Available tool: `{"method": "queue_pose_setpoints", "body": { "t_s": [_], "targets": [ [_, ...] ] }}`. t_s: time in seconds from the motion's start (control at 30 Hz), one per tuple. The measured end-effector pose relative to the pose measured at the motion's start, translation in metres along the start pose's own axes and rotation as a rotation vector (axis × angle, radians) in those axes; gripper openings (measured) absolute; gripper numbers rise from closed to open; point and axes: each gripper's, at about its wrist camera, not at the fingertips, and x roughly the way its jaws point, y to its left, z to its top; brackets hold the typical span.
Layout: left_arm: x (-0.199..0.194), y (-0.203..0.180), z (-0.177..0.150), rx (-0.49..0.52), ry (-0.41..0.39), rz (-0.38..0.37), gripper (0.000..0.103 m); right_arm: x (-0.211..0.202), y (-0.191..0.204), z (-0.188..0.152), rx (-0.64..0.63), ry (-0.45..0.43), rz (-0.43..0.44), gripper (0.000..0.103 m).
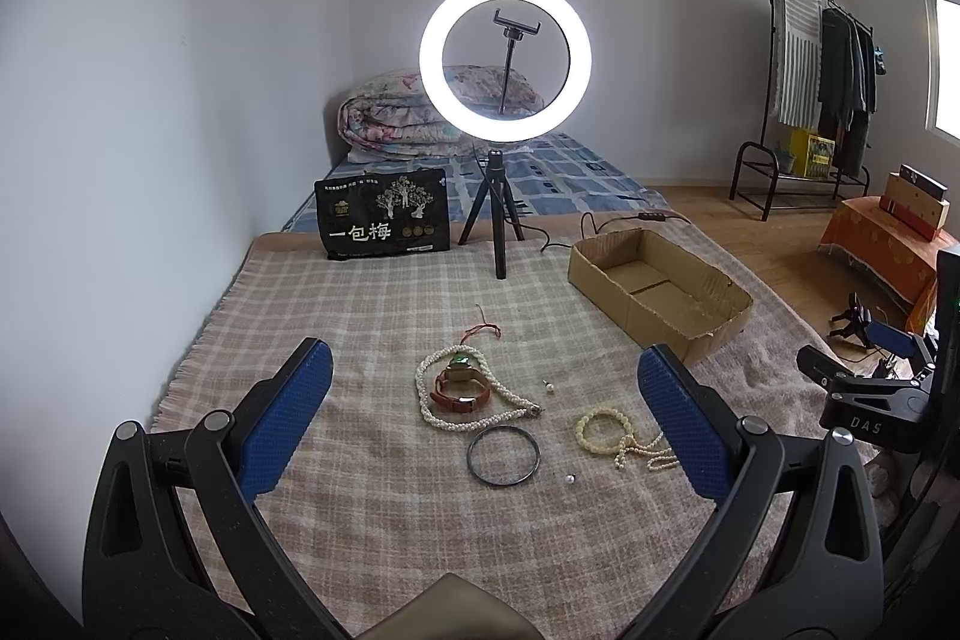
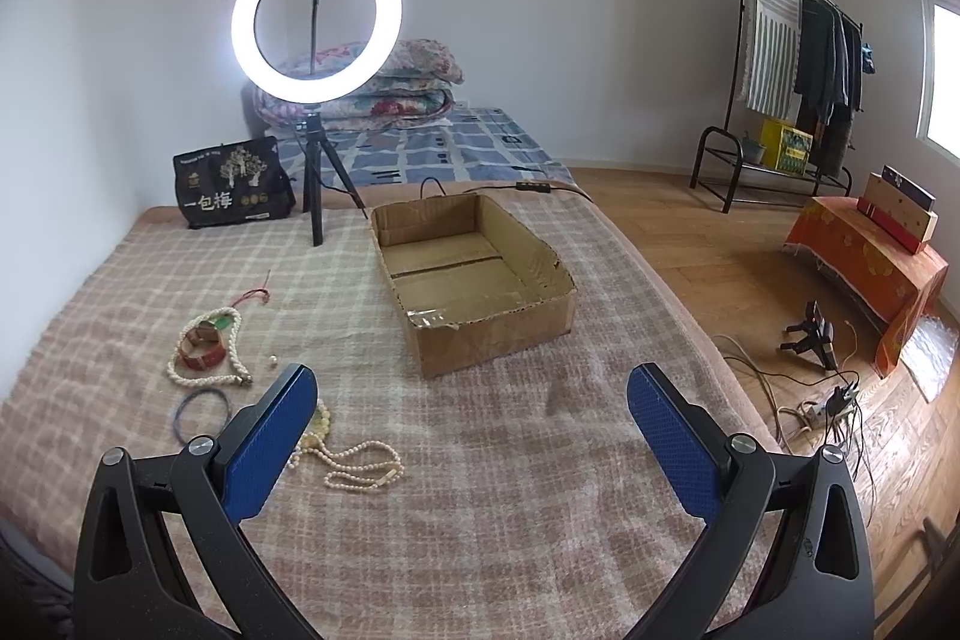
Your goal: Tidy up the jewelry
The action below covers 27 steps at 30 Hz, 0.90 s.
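Jewelry lies on a plaid blanket (image 1: 360,316). A pearl necklace (image 1: 474,421) loops around a brown leather watch (image 1: 459,391) with a green pendant on a red cord (image 1: 480,331). A dark bangle (image 1: 503,456), a cream bead bracelet (image 1: 602,430), a thin pearl strand (image 1: 651,454) and two loose pearl earrings (image 1: 569,480) lie nearby. An empty cardboard box (image 1: 714,319) sits to the right. My left gripper (image 1: 483,379) is open above the pile. My right gripper (image 2: 471,400) is open in front of the box (image 2: 498,334), the bead strand (image 2: 360,466) by its left finger.
A lit ring light on a tripod (image 1: 501,196) and a black printed bag (image 1: 384,214) stand at the blanket's far edge. A cable (image 1: 624,220) runs behind the box. The blanket's right edge drops to a wooden floor (image 2: 690,244) with cables and a power strip (image 2: 831,403).
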Motion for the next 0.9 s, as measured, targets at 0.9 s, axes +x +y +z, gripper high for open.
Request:
{"method": "queue_pose_setpoints", "body": {
  "t_s": [0.9],
  "targets": [
    [-0.009,-0.006,0.016,-0.008,-0.008,0.000,0.103,0.002,0.005,-0.002,-0.005,0.004,0.013,0.103]
  ]
}}
